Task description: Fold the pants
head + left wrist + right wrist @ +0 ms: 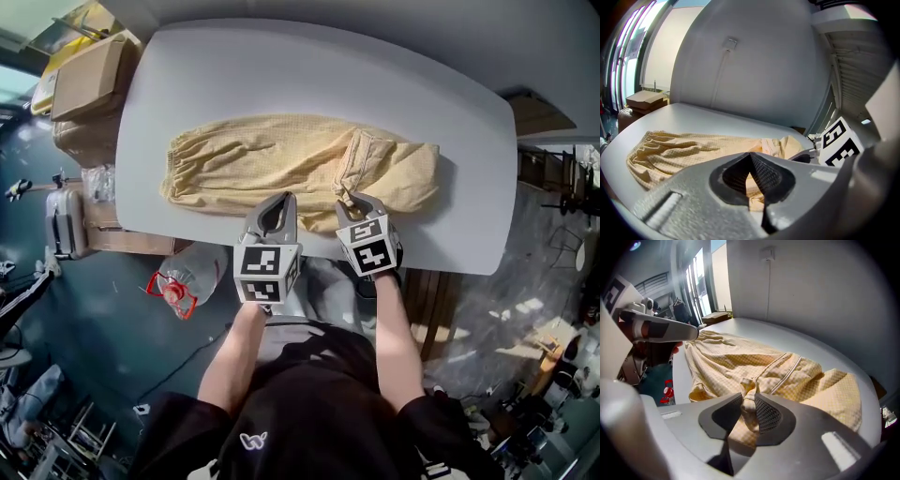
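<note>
Yellow checked pants point(262, 159) lie crosswise on the white table point(309, 66), gathered waistband to the left, with one part doubled back over the right half. My left gripper point(279, 201) is at the pants' near edge; its jaw tips meet in the left gripper view point(750, 157), with yellow cloth point(684, 150) showing between the pads. My right gripper point(353, 201) is beside it to the right, at the doubled-back part. In the right gripper view point(747, 401) it is shut on a bunched fold of the pants point(740, 362).
Cardboard boxes point(89, 75) stand off the table's left end. A clear plastic jug with a red handle point(183, 281) lies on the floor below the near edge. Both grippers are close to the table's near edge point(441, 262). Clutter fills the floor at right.
</note>
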Tool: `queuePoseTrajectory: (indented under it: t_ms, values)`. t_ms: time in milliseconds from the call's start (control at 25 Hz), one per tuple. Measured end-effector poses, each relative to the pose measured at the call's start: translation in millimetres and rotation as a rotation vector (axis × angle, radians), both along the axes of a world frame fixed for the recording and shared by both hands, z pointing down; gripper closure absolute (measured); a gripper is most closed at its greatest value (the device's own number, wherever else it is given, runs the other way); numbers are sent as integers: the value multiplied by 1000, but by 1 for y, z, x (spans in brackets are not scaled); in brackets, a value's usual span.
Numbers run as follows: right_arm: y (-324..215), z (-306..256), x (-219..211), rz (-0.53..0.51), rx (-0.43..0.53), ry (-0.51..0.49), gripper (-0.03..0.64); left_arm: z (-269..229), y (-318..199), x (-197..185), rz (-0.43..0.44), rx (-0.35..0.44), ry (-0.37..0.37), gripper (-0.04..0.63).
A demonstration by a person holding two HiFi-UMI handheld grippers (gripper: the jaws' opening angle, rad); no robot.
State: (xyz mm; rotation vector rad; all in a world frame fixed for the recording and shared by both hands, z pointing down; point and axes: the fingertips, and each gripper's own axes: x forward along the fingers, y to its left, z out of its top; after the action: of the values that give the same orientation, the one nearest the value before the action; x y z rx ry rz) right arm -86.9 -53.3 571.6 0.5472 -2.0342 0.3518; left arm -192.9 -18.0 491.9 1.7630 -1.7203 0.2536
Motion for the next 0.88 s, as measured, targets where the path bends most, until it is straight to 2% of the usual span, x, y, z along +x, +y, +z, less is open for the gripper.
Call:
queuePoseTrajectory:
  t_ms: [80, 160, 320, 480, 600, 680, 880]
  values:
    - [1, -1, -2, 9, -17, -41, 510, -1, -4, 3, 24, 6, 3, 592]
    - [5, -6, -3, 27, -43, -99, 426, -3, -8, 7, 48, 12, 5, 592]
    - [-7, -29, 4, 123, -21, -211, 414, -11, -20, 19, 94, 31, 10, 592]
    - [-34, -67, 23, 223, 88, -312, 452, -20, -34, 36, 143, 55, 15, 592]
    - [-52, -90, 51, 326, 177, -359, 544, -25, -44, 54, 181, 66, 18, 592]
    - [-66, -103, 74, 418, 192, -410, 557, -28, -51, 68, 206, 72, 21, 592]
    - [-95, -109, 132, 589, 186, -449, 410, -32, -63, 99, 258, 73, 19, 592]
